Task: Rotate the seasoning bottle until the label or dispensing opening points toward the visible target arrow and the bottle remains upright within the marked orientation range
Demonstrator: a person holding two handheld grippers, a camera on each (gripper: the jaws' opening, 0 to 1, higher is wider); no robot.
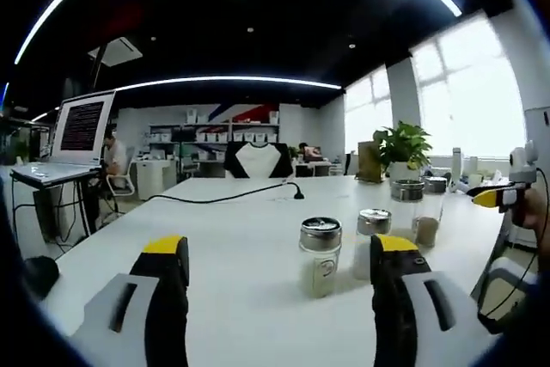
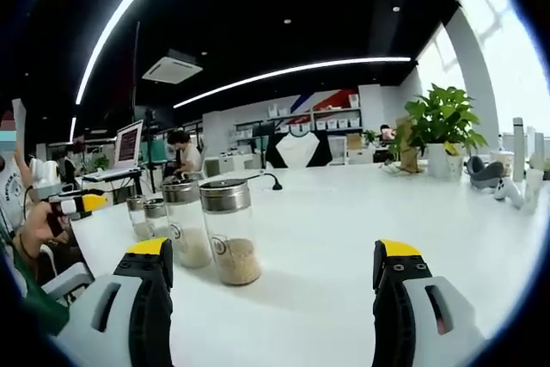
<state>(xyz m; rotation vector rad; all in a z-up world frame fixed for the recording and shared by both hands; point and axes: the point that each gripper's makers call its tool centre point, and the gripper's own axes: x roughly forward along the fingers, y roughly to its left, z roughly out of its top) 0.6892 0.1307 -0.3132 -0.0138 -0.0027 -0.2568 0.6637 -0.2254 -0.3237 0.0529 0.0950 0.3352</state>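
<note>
The white table [image 2: 344,238] has lots of bare room around four upright seasoning bottles [image 2: 229,231], which stand ahead of both claws. The left gripper [image 1: 279,264] and right gripper [image 2: 273,268] are wide apart and hold nothing. The nearest bottle in the right gripper view is partly full of tan grains, maybe seeds.

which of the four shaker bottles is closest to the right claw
The clear glass shaker bottle with a steel lid and tan granules, the frontmost one in the right gripper view. The bottle of white powder and two smaller-looking ones stand behind it.

Four seasoning bottles [image 2: 230,231] [image 2: 186,223] [image 2: 155,217] [image 2: 137,217]; two hand-held grippers [image 2: 271,277] [image 1: 282,272]; one potted plant [image 2: 443,131]; one laptop [image 1: 70,139].
</note>
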